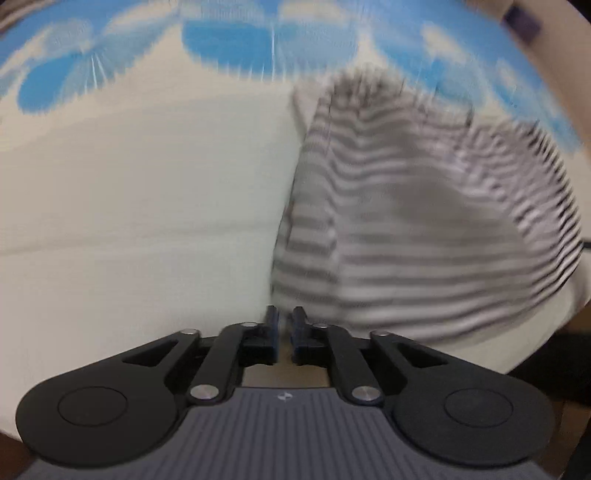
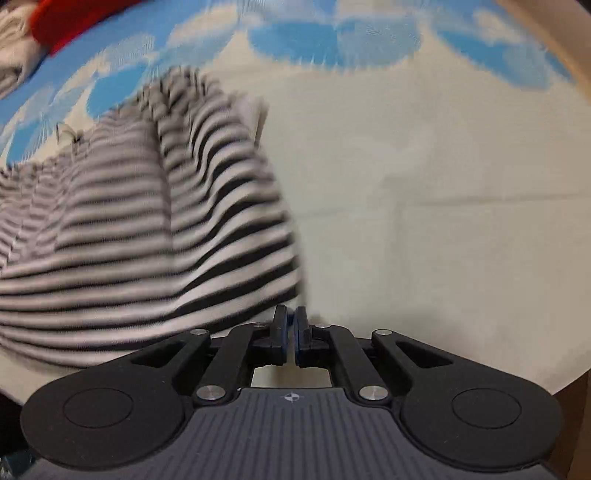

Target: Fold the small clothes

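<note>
A black-and-white striped garment (image 1: 413,221) hangs stretched between my two grippers over a cream cloth with blue flowers (image 1: 140,177). My left gripper (image 1: 283,314) is shut on the garment's lower left corner. In the right wrist view the same striped garment (image 2: 147,240) fills the left half, and my right gripper (image 2: 291,314) is shut on its lower right corner. Both views are blurred by motion.
The cream and blue cloth (image 2: 424,184) covers the work surface. A red cloth (image 2: 66,18) and a pale pile of clothes (image 2: 14,48) lie at the far left in the right wrist view. A purple thing (image 1: 522,20) sits at the far right edge.
</note>
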Available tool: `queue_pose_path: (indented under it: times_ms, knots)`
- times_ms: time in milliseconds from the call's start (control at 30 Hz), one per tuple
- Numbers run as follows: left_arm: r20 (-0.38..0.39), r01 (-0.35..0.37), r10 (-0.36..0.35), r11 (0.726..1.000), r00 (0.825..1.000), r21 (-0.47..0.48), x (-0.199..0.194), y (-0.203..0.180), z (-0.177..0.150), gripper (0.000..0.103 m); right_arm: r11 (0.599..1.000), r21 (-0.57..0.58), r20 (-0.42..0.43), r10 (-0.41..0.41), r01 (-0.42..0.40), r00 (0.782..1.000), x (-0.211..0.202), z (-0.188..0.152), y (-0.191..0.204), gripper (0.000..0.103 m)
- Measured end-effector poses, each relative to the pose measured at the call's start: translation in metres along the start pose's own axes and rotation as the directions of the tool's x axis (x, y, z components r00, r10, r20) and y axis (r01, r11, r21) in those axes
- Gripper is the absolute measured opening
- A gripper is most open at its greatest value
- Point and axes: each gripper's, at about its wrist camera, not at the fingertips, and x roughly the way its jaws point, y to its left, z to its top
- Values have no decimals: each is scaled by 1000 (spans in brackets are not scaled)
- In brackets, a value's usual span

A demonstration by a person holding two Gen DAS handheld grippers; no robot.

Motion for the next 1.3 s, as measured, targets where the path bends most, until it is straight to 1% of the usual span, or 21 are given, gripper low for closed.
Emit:
queue_pose_path:
  times_ms: [67, 100, 167, 200, 233, 333, 433, 500, 600, 633, 700, 733, 833, 900, 967, 1033, 1067, 1100, 1167, 1233, 1300]
  knots:
    - [87, 65, -64, 998, 994, -9, -13, -7, 8, 16, 1000, 1, 128, 17, -18, 992, -20, 4, -1, 20]
    - [107, 94, -94, 996, 990, 2, -14, -12, 12, 16, 999, -2, 178, 47, -47, 983, -28, 6, -1, 28]
    - [118, 138, -144, 989, 983, 54, -13, -30, 17, 16, 990, -18, 228, 139, -139, 964, -35, 9, 4, 34]
    - [112, 144, -154, 986, 982, 87, -10, -40, 19, 16, 984, -32, 218, 180, -177, 959, -33, 11, 8, 38]
    - [98, 145, -158, 981, 983, 125, -4, -52, 21, 16, 977, -52, 190, 213, -207, 958, -27, 12, 13, 39]
    - [82, 154, -175, 965, 981, 213, 11, -82, 25, 16, 965, -141, 119, 240, -223, 963, -10, 14, 35, 39]
    - [80, 167, -189, 959, 979, 230, 20, -96, 34, 16, 958, -185, 103, 240, -219, 965, -1, 17, 53, 39]
    - [89, 167, -192, 959, 977, 229, 29, -101, 40, 16, 947, -180, 105, 286, -265, 953, 1, 19, 62, 39]
    - [65, 112, -126, 976, 990, 187, 54, -105, 52, 16, 931, -187, 94, 336, -315, 937, 8, 29, 80, 39]
    - [39, 78, -86, 983, 996, 166, 65, -104, 55, 16, 932, -197, 78, 326, -306, 942, 15, 32, 86, 40]
    - [-16, 4, -2, 990, 1000, 144, 87, -103, 64, 16, 946, -213, 33, 255, -242, 966, 32, 35, 95, 42]
    - [-11, 3, -2, 990, 1000, 139, 90, -104, 68, 16, 953, -218, 13, 217, -209, 976, 40, 37, 98, 43]
    - [7, 52, -53, 996, 999, 76, 89, -92, 77, 16, 962, -203, 14, 189, -182, 982, 45, 48, 102, 45]
    - [59, 98, -98, 995, 993, 9, 79, -78, 82, 16, 967, -173, 62, 202, -189, 977, 37, 56, 101, 45]
    - [129, 128, -124, 991, 984, -30, 69, -70, 88, 16, 969, -125, 134, 230, -214, 964, 28, 66, 94, 45]
    - [205, 162, -146, 984, 968, -67, 66, -63, 92, 16, 981, -73, 183, 189, -178, 965, 30, 72, 86, 45]
    - [208, 168, -147, 982, 967, -85, 70, -61, 95, 16, 986, -43, 187, 168, -163, 968, 35, 76, 82, 45]
    - [193, 151, -131, 984, 972, -91, 76, -63, 97, 16, 988, -8, 188, 151, -152, 971, 40, 79, 77, 45]
    - [176, 73, -61, 995, 983, -63, 89, -71, 104, 16, 992, 45, 190, 103, -114, 976, 49, 85, 71, 45]
    - [198, 20, -9, 998, 980, -57, 95, -74, 112, 16, 995, 73, 226, 56, -74, 972, 51, 91, 67, 45]
    - [228, -17, 40, 995, 973, -100, 98, -69, 117, 16, 994, 99, 248, 16, -41, 969, 53, 96, 64, 43]
